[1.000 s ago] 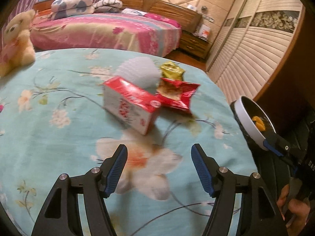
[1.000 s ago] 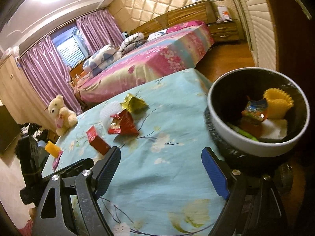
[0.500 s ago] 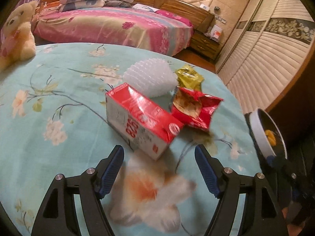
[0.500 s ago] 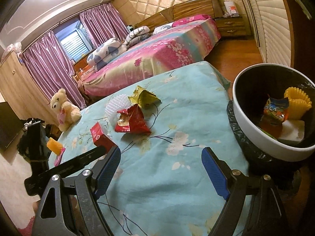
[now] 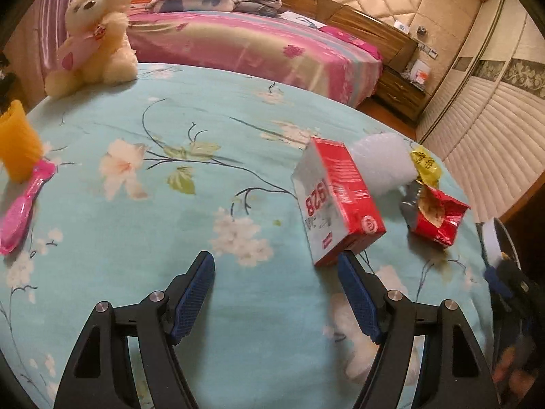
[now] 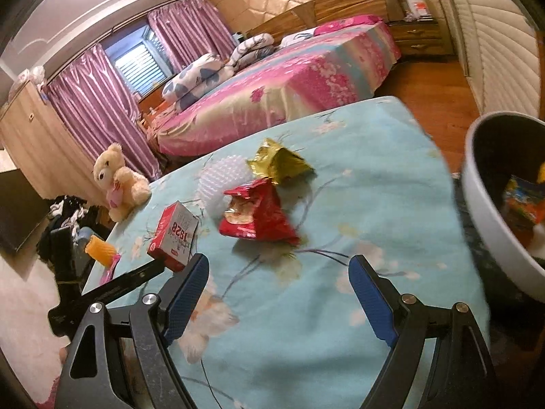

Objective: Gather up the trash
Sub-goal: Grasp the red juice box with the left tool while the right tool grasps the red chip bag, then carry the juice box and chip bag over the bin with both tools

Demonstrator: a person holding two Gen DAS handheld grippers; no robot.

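Observation:
A red and white carton (image 5: pixel 337 201) lies on the teal flowered bedspread (image 5: pixel 204 204), with a white foam net (image 5: pixel 381 163), a gold wrapper (image 5: pixel 424 167) and a torn red snack bag (image 5: pixel 436 214) to its right. My left gripper (image 5: pixel 277 272) is open and empty; its right finger (image 5: pixel 357 293) sits just in front of the carton's near corner. My right gripper (image 6: pixel 279 272) is open over the bedspread, with the red snack bag (image 6: pixel 259 214) ahead of it and the gold wrapper (image 6: pixel 279 162) and carton (image 6: pixel 173 235) beyond.
A white-rimmed bin (image 6: pixel 494 204) with a black liner holds wrappers at the bed's right edge. A teddy bear (image 5: pixel 95 34), an orange object (image 5: pixel 17 143) and a pink brush (image 5: pixel 24 204) are on the left. A pink bed (image 6: pixel 289 92) stands behind.
The left view swung leftward and closer, so the carton now sits off its right finger, and its jaws spread slightly. The right gripper moved nearer the red bag; the bin slid toward the right edge.

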